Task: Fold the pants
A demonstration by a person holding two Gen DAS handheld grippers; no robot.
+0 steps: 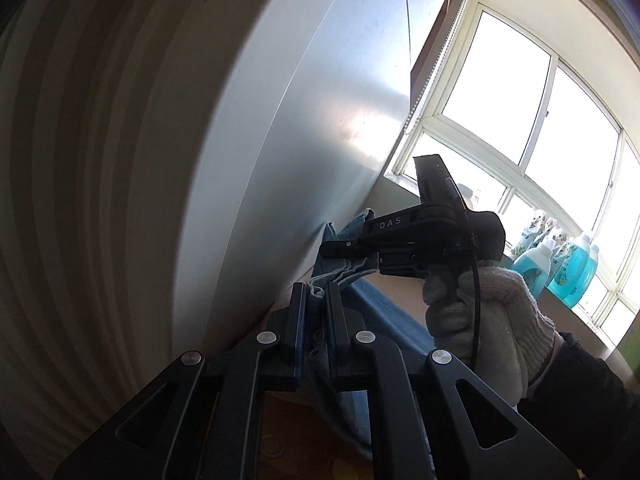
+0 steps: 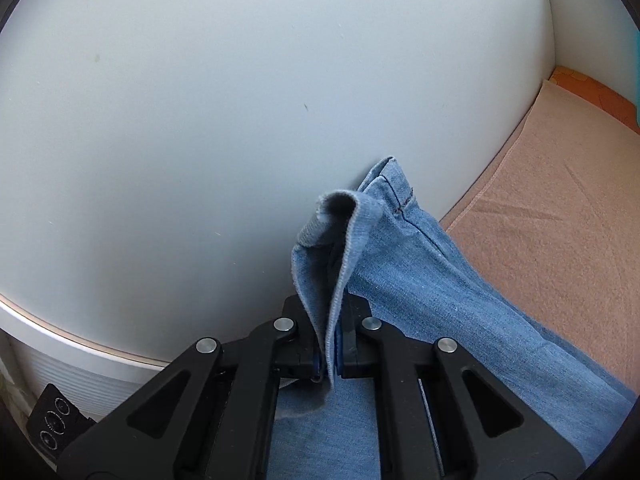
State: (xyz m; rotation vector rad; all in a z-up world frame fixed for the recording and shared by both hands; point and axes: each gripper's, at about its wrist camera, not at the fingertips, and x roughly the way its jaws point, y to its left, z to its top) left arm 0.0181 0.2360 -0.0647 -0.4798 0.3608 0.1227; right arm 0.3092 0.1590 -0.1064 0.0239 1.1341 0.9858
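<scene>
The blue denim pants (image 2: 420, 280) trail from my right gripper (image 2: 329, 312) down to the right over a tan blanket (image 2: 540, 220). That gripper is shut on a folded hem edge of the pants, which sticks up between the fingers close to a white panel. In the left wrist view my left gripper (image 1: 315, 292) is shut on another bunched edge of the pants (image 1: 384, 312). Just beyond it the right gripper (image 1: 348, 257) pinches the same denim, held by a hand in a white knit glove (image 1: 480, 320).
A white panel (image 2: 240, 120) stands close ahead of both grippers. A bright window (image 1: 520, 120) is at the right, with blue bottles (image 1: 572, 272) on its sill. A black device with round buttons (image 2: 52, 428) lies at the lower left. An orange patterned surface (image 2: 600, 92) borders the blanket.
</scene>
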